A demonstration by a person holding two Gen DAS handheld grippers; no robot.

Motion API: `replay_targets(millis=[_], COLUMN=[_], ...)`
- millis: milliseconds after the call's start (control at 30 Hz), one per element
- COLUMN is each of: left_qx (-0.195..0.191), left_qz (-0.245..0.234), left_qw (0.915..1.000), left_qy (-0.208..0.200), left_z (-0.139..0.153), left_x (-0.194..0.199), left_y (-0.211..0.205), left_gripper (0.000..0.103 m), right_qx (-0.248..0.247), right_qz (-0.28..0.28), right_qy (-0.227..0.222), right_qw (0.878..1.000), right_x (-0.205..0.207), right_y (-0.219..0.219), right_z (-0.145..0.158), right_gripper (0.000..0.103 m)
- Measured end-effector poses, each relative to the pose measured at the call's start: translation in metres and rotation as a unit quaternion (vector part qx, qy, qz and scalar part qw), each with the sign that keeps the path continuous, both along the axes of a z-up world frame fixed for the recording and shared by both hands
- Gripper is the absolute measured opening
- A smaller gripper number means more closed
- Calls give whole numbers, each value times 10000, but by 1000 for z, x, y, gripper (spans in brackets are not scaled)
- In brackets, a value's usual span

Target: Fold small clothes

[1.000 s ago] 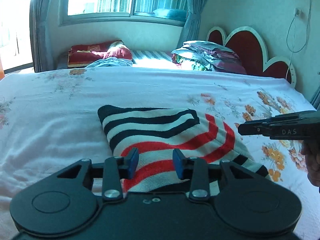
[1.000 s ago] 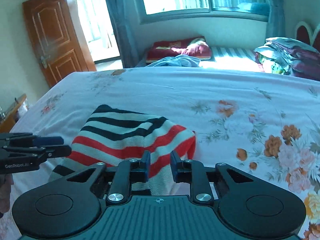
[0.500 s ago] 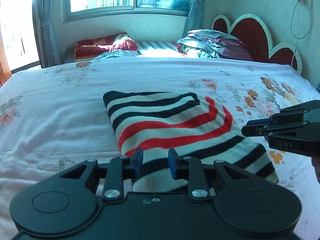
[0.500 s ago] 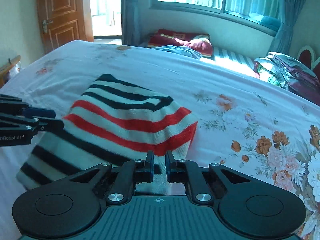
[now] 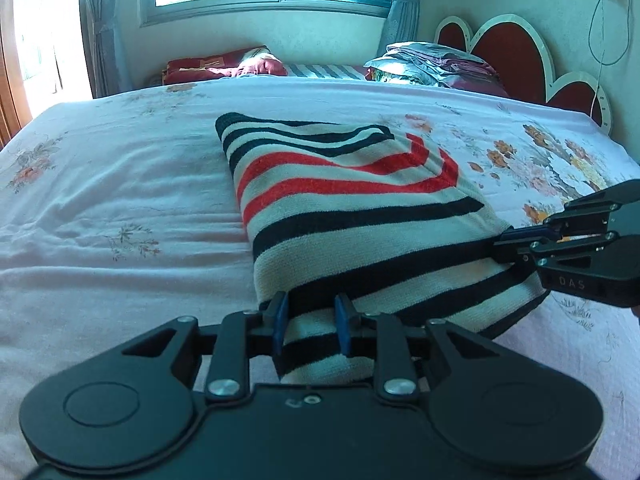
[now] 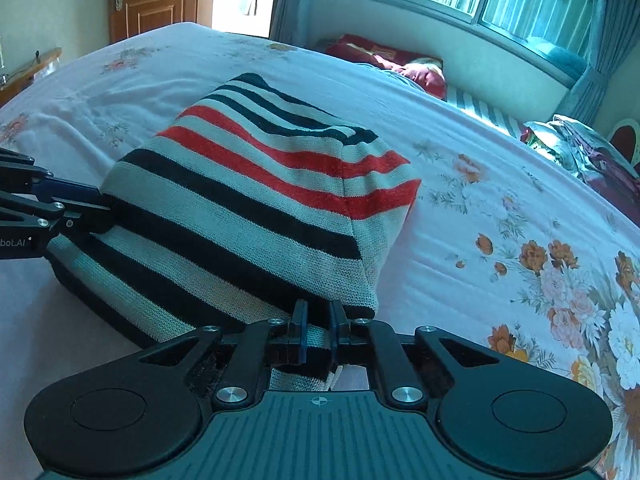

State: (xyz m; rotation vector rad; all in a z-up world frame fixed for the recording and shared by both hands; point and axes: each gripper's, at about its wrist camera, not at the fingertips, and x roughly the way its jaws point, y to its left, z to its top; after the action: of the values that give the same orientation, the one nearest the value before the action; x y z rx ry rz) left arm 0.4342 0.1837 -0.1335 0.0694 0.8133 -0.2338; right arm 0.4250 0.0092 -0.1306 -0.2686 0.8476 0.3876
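The striped sweater lies folded on the floral bedsheet, filling the middle of both views, its near hem at the bottom centre of each frame.

The left gripper sits at the bottom centre of the left wrist view, angled down at the bed. Its blue pads press on the near hem, with a thick bunch of striped knit between them; the jaws have just been closing on that cloth. In the right wrist view this same gripper enters from the left edge, its tips at the sweater's left side.

The right gripper is at the bottom centre of its own view, also tilted down, with the frame rolled so the bed slopes toward the lower right. Its jaws have just been closing and stand nearly together, pinching a thin band of the hem. In the left wrist view it reaches in from the right edge, tips clamped on the sweater's right edge.
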Motion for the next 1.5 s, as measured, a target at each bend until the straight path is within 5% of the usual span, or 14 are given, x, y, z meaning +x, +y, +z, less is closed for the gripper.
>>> replay_targets(millis=[767, 933, 1000, 1067, 1100, 1133, 1167, 1233, 1500], left_qx=[305, -102, -113, -161, -194, -203, -182, -77, 56], left_qz=[560, 854, 945, 943, 959, 1021, 1071, 1150, 992], left_qw=[9979, 9962, 9953, 9945, 9937, 9921, 9907, 9891, 9822], left_qy=[86, -112, -200, -427, -543, -699, -819, -919, -1593], left_z=[-2, 16, 20, 26, 29, 34, 38, 46, 93], left_x=[-28, -75, -99, -127, -140, -154, -166, -187, -258], left_y=[-10, -11, -18, -25, -29, -34, -39, -49, -83], left_gripper=[25, 46, 76, 90, 103, 102, 103, 103, 103], right_qx=[259, 816, 916, 997, 1036, 1035, 1041, 1174, 1524], right_qz=[-11, -393, -513, -652, -717, -855, -1054, -1369, -1391], right_qy=[412, 259, 296, 317, 285, 182, -11, -578, -950], right_qw=[9988, 9956, 9940, 9924, 9916, 9908, 9890, 9819, 9739], right_x=[-18, -58, -78, -102, -113, -126, -139, -168, -239], right_y=[-16, -54, -70, -86, -93, -100, -106, -119, -143], right_z=[-2, 18, 17, 16, 16, 19, 23, 33, 76], right_gripper=[9, 10, 10, 11, 15, 50, 103, 103, 103])
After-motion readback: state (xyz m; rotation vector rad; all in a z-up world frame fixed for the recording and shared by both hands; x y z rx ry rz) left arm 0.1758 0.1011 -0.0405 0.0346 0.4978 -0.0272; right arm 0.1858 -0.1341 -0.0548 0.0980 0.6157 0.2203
